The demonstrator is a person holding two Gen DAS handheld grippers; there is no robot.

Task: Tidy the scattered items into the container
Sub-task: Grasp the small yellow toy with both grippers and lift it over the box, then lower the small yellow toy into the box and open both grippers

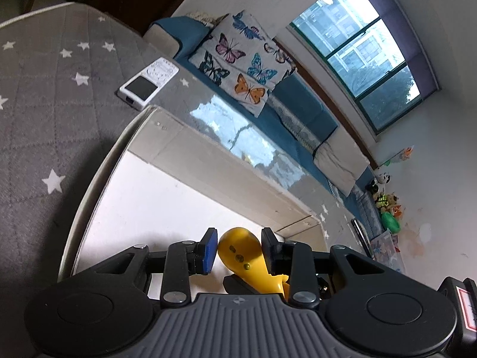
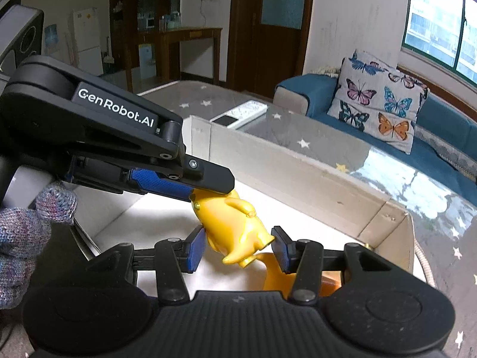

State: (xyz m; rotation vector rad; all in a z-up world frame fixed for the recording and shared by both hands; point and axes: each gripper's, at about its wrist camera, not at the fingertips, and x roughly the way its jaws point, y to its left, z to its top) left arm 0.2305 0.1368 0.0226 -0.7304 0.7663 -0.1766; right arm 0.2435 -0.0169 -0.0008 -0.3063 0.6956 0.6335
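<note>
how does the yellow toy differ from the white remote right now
The yellow toy is rounded and glossy; the white remote is flat and rectangular with a dark screen. The yellow toy hangs clamped in the left hand-held gripper over the box; the white remote lies flat on the star cloth outside it.

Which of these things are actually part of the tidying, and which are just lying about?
Part of the job: yellow toy, cardboard box, left tool, right tool, probably the white remote.
Just lying about: butterfly cushion, blue sofa.
</note>
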